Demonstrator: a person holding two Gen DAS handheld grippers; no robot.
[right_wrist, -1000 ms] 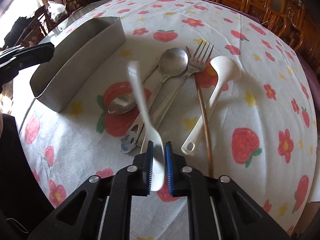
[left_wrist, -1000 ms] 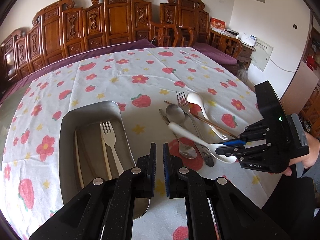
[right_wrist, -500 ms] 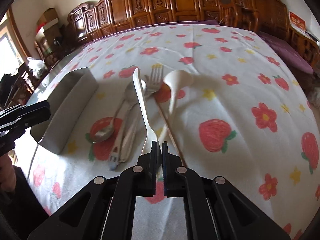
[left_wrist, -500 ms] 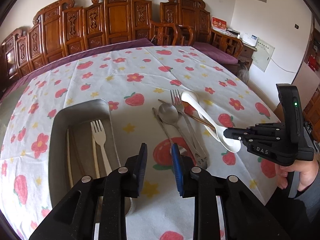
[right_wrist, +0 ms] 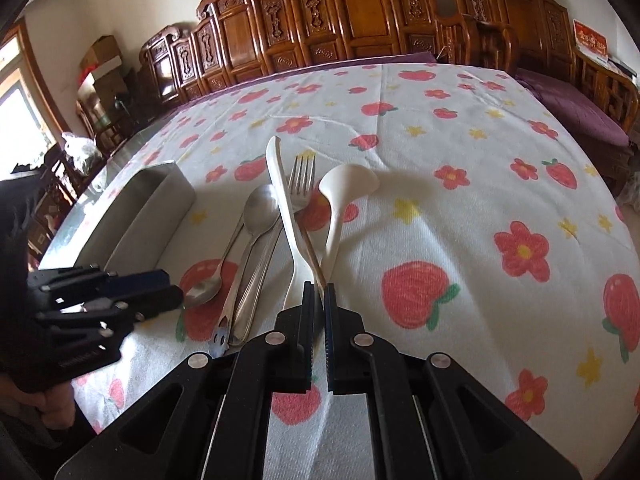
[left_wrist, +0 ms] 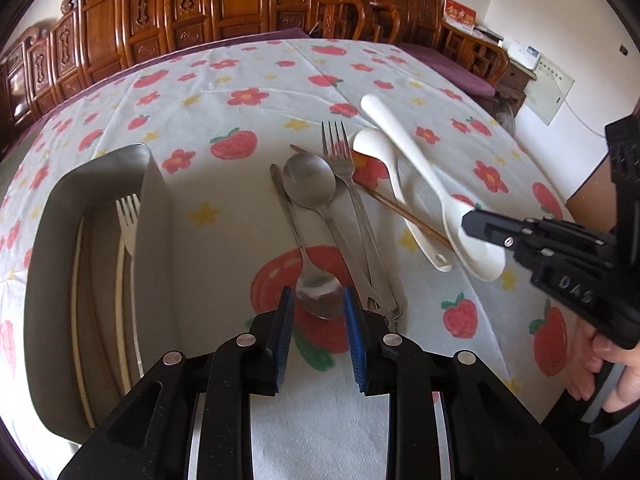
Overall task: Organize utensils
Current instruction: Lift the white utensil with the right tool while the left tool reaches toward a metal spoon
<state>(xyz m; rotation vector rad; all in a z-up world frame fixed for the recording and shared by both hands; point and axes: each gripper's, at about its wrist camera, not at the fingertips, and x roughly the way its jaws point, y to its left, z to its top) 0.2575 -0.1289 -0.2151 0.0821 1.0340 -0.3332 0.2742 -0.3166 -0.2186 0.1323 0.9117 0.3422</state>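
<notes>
My right gripper [right_wrist: 318, 298] is shut on a white plastic spoon [right_wrist: 282, 192], held by its bowl above the cloth; it also shows in the left wrist view [left_wrist: 424, 176]. My left gripper [left_wrist: 319, 308] is open, its fingers either side of the bowl of a small metal spoon [left_wrist: 320, 296]. On the cloth lie a larger metal spoon [left_wrist: 310, 184], a metal fork [left_wrist: 340, 156], a white ladle spoon [left_wrist: 380, 156] and a wooden chopstick [left_wrist: 400, 212]. A metal tray [left_wrist: 154, 208] at the left holds a white fork [left_wrist: 128, 216] and pale chopsticks [left_wrist: 76, 300].
The round table has a strawberry-print cloth [left_wrist: 248, 96]. Carved wooden chairs [left_wrist: 248, 0] ring the far side. The right gripper's body [left_wrist: 560, 260] shows at the right in the left wrist view; the left gripper's body [right_wrist: 100, 296] at the left in the right wrist view.
My right gripper lifted the white spoon and swung it up and right. My left gripper opened and moved right, from over the tray down to the small metal spoon.
</notes>
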